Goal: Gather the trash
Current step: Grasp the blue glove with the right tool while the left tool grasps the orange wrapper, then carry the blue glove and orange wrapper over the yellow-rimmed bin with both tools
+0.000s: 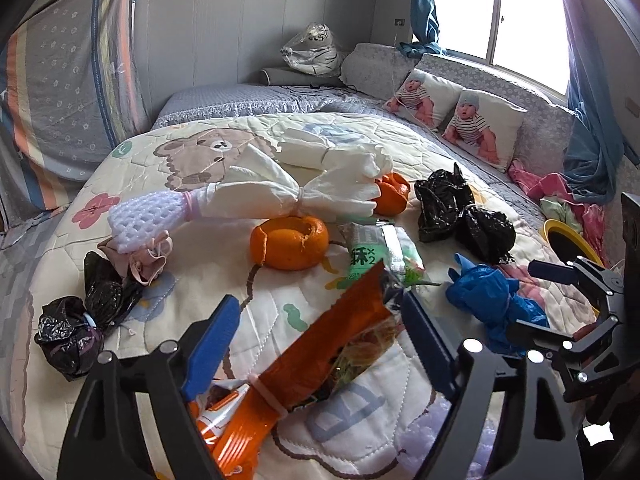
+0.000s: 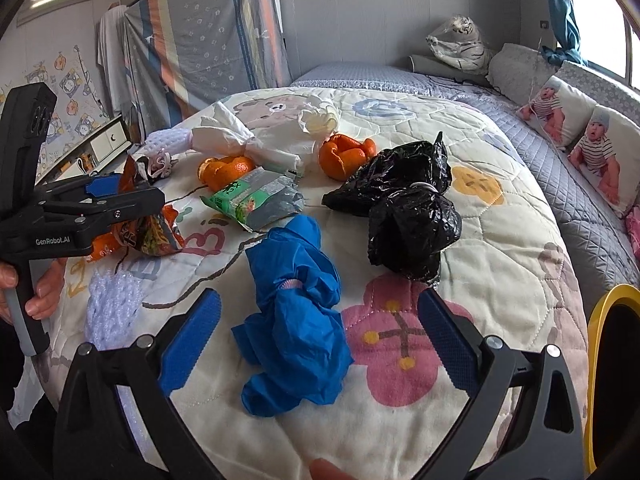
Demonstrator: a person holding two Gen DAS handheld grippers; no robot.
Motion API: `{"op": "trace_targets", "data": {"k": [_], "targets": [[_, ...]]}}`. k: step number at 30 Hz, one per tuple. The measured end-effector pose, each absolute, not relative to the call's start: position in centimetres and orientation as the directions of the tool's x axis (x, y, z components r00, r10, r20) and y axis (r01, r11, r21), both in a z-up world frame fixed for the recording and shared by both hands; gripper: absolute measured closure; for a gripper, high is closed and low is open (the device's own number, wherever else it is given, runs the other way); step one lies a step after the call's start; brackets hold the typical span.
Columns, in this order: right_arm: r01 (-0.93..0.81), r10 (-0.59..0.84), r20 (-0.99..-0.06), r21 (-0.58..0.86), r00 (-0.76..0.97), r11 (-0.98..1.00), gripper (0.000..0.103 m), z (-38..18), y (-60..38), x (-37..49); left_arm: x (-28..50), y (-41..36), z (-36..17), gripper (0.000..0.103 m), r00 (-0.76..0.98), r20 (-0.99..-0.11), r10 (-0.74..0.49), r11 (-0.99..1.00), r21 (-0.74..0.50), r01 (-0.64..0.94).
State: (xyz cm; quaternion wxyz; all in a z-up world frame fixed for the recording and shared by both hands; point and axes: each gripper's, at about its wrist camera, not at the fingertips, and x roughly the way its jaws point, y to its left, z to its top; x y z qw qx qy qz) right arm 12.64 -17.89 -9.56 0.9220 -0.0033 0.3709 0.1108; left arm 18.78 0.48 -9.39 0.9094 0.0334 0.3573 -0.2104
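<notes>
Trash is lying scattered on the bed (image 2: 500,240): the left gripper (image 1: 320,336) is straddling the orange snack wrapper (image 1: 320,360), jaws wide; the right gripper (image 2: 320,344), equally wide, is bracketing the blue glove (image 2: 292,308). Each should be closing on the bunched middle.

The left gripper (image 1: 316,344) points forward and down, with its two blue-padded fingers (image 1: 210,344) apart on both sides of an orange snack wrapper (image 1: 304,360). The pads do not press on it. In the right wrist view this same gripper is seen from the side, and a hand (image 2: 40,288) grips its handle from below. The right gripper (image 2: 316,344) also points forward and down. Its jaws stand wide, one on each side of a crumpled blue glove (image 2: 292,312), and they do not touch it.
</notes>
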Motion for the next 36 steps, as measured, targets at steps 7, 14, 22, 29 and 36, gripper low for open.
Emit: {"op": "trace_targets", "data": {"k": [7, 14, 22, 29, 36], "targets": [[-0.197, 0.188, -0.733, 0.076, 0.654, 0.978, 0.032, -10.7, -17.5, 14.2, 20.4, 0.1, -10.8, 0.054, 0.614, -0.707, -0.351, 0.909, -0.100, 0.405], [-0.202, 0.197, -0.750, 0.087, 0.631, 0.976, 0.053, -11.3, -17.2, 14.8, 21.1, 0.4, -11.2, 0.077, 0.609, -0.715, -0.343, 0.916, -0.111, 0.386], [-0.186, 0.201, -0.725, 0.102, 0.658, 0.977, 0.077, -10.5, -17.6, 13.9, 20.6, 1.7, -10.2, 0.085, 0.635, -0.685, -0.357, 0.922, -0.150, 0.357], [-0.148, 0.205, -0.651, 0.142, 0.731, 0.979, 0.078, -7.5, -18.9, 11.7, 18.6, 3.5, -7.7, 0.085, 0.699, -0.619, -0.358, 0.930, -0.172, 0.324], [-0.116, 0.208, -0.612, 0.186, 0.763, 0.976, 0.078, -5.5, -20.7, 9.6, 16.7, 4.0, -4.9, 0.085, 0.759, -0.556, -0.339, 0.940, -0.174, 0.292]]}}
